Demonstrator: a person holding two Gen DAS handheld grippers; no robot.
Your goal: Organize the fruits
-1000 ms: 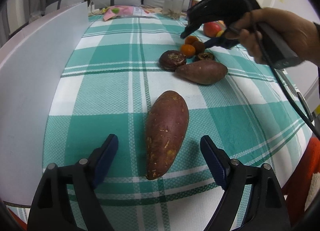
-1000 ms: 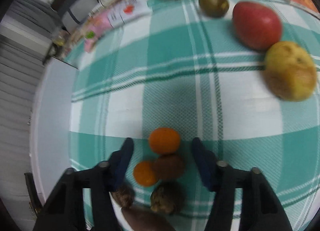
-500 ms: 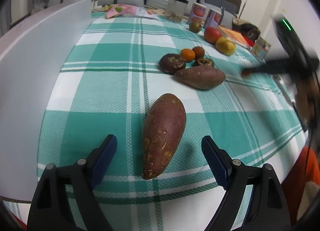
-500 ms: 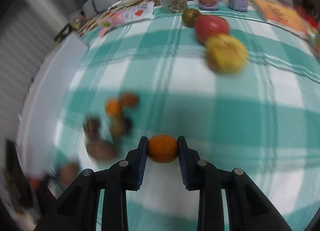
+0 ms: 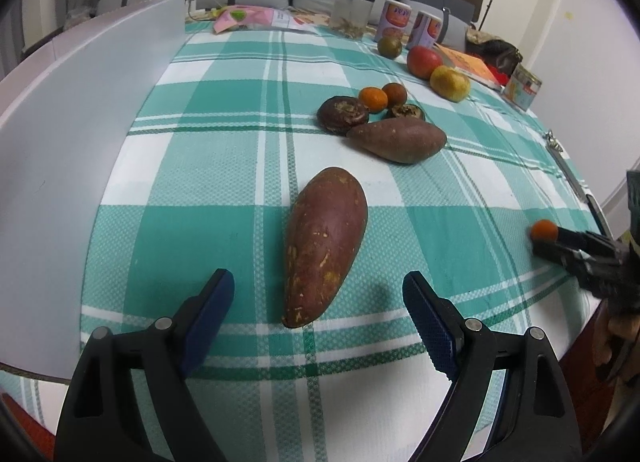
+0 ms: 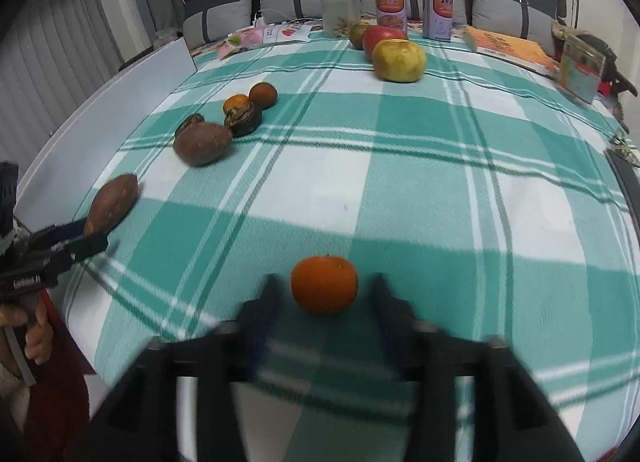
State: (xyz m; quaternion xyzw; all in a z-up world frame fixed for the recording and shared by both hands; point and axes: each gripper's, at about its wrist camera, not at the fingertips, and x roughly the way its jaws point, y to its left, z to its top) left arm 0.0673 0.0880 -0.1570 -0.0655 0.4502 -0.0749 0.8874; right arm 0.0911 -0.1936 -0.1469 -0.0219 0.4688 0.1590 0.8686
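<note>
My right gripper (image 6: 324,294) is open, its blurred fingers standing either side of a small orange tangerine (image 6: 324,284) that rests on the green checked cloth (image 6: 400,190) near the front edge; the tangerine also shows in the left wrist view (image 5: 544,231). My left gripper (image 5: 320,302) is open around the near end of a large sweet potato (image 5: 324,242). A second sweet potato (image 5: 398,140), two dark fruits (image 5: 343,114), an orange tangerine (image 5: 373,98) and a brown fruit (image 5: 395,93) lie clustered further back.
A red apple (image 6: 382,38), a yellow-green pear (image 6: 399,61) and a green fruit (image 6: 357,36) lie at the back. Two cans (image 6: 391,2), a clear container (image 6: 340,12), a book (image 6: 508,48) and a white board (image 5: 80,110) at the left border the cloth.
My right gripper carried the tangerine from the cluster to the near right of the cloth and opened, leaving it on the cloth. The left gripper stayed around the sweet potato.
</note>
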